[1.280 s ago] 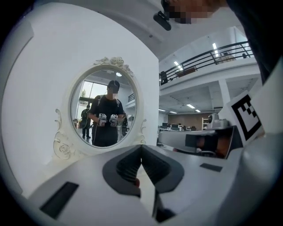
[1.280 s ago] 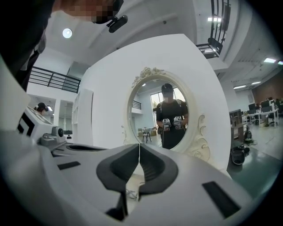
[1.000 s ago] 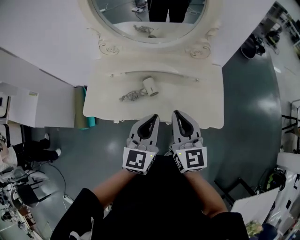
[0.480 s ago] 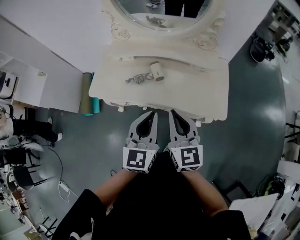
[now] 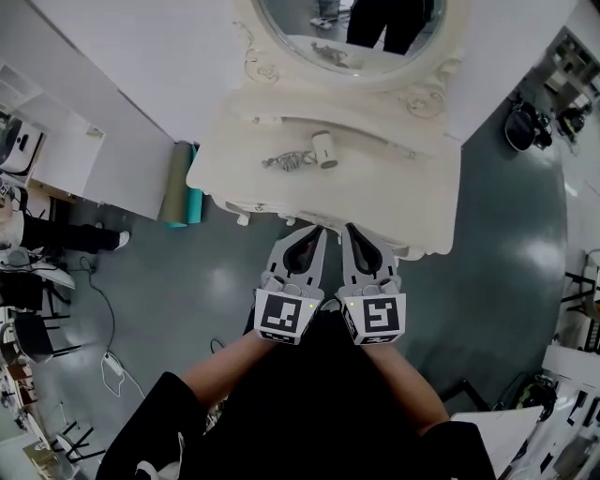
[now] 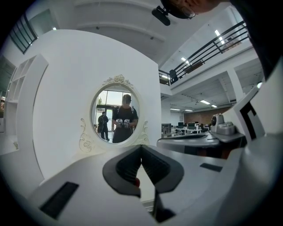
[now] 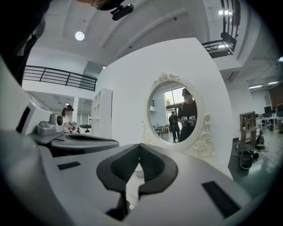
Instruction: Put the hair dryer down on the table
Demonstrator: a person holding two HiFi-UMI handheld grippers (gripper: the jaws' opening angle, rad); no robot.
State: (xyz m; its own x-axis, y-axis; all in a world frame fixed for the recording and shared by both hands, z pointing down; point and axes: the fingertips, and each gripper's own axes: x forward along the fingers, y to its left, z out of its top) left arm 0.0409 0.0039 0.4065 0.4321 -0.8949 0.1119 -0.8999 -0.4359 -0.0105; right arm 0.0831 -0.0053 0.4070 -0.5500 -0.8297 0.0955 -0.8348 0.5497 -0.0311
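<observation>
On the far middle of the vanity surface (image 5: 412,192) we see the hair dryer (image 5: 323,148) lying, barrel roughly near-to-far, cord (image 5: 284,160) at its left, straight beyond the left tool (image 5: 313,232) and right tool (image 5: 350,229), both clenched empty.

A cream surface (image 5: 403,187) is set against a white wall (image 5: 131,56), under an oval mirror (image 5: 300,23) in a carved frame. The floor (image 5: 506,253) is seen to be dark grey and glossy. A round ceiling lamp (image 7: 79,35) is lit above a black balcony railing (image 7: 57,76).
</observation>
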